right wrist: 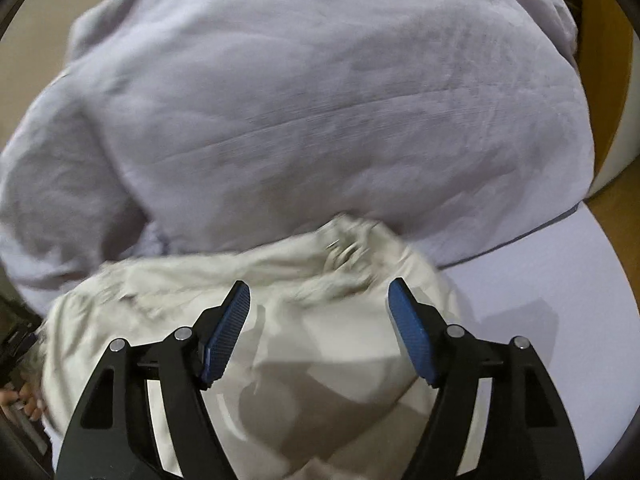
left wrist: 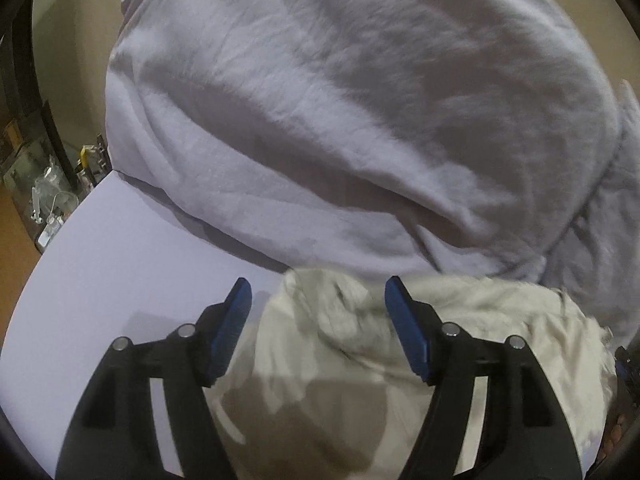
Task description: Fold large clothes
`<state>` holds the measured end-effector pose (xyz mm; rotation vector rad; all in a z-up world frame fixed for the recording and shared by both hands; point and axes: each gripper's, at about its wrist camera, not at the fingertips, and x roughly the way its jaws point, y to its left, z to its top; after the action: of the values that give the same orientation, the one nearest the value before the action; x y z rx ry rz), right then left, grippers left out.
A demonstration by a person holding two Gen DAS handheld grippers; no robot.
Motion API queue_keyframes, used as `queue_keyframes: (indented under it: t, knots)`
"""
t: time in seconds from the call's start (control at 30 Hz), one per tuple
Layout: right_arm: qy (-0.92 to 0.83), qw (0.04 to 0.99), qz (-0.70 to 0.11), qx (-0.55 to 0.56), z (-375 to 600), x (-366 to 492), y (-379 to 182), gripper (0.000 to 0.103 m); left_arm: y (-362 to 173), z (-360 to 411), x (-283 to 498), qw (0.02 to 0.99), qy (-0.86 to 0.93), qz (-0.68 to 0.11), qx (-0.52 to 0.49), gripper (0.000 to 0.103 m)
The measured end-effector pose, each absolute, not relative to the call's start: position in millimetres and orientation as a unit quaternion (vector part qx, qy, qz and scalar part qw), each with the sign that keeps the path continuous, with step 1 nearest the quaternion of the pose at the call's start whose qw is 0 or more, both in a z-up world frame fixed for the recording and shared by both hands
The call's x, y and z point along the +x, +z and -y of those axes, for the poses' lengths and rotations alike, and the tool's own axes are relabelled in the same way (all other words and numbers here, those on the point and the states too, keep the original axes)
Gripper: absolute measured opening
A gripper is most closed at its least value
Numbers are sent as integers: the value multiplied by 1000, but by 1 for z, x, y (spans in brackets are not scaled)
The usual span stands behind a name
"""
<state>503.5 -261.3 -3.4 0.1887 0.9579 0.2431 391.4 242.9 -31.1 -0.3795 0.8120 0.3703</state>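
A cream-white garment (left wrist: 460, 344) lies crumpled on the white table (left wrist: 100, 280) at the near edge. It also shows in the right wrist view (right wrist: 192, 288). Behind it lies a large pale lilac-grey garment (left wrist: 320, 120), seen in the right wrist view (right wrist: 300, 100) too, bunched and wrinkled. My left gripper (left wrist: 318, 292) is open and empty, hovering over the cream garment's left end. My right gripper (right wrist: 319, 294) is open and empty, over the cream garment's right part. Both views are blurred by motion.
The table's left edge (left wrist: 48, 256) borders a wooden floor and a shelf with glassware (left wrist: 44, 196). In the right wrist view the table's right rim (right wrist: 600, 280) meets wooden floor and a white rounded object (right wrist: 624, 132). A hand (right wrist: 28, 400) shows at far left.
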Motion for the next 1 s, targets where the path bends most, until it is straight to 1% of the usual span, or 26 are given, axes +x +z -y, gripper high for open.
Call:
queue_keyframes:
  t: [0.07, 0.27, 0.47, 0.5, 0.57, 0.6, 0.67, 0.7, 0.73, 0.77, 0.8, 1.0]
  knots:
    - [148, 871, -462, 79, 245, 485, 3, 73, -26, -228, 380, 891, 162, -388, -173, 73]
    - [215, 854, -474, 9, 180, 450, 4, 73, -27, -176, 367, 898, 112, -396, -154, 74]
    - [204, 837, -506, -38, 140, 459, -33, 72, -33, -142, 371, 903, 79, -403, -126, 74]
    - [203, 836, -507, -43, 137, 460, -38, 69, -35, -138, 372, 904, 75, -403, -121, 74]
    - [199, 836, -508, -58, 133, 461, -46, 47, -38, -130, 375, 905, 70, -403, -116, 74]
    - [199, 836, -507, -64, 132, 461, -49, 41, -39, -131, 378, 905, 68, -404, -115, 74]
    - [197, 839, -502, -72, 131, 462, -52, 20, -39, -130, 380, 905, 64, -404, -112, 74]
    - [196, 840, -500, -73, 131, 463, -52, 16, -41, -127, 383, 906, 61, -405, -111, 75]
    - [194, 844, -495, -71, 131, 464, -51, 9, -42, -128, 383, 906, 59, -404, -110, 75]
    - [192, 848, -490, -65, 133, 466, -48, 5, -43, -126, 385, 907, 58, -403, -108, 75]
    - [190, 850, -487, -61, 131, 470, -49, 4, -43, -125, 386, 909, 58, -400, -105, 75]
    - [172, 869, -461, -44, 134, 485, -40, 3, -45, -118, 392, 917, 54, -383, -97, 74]
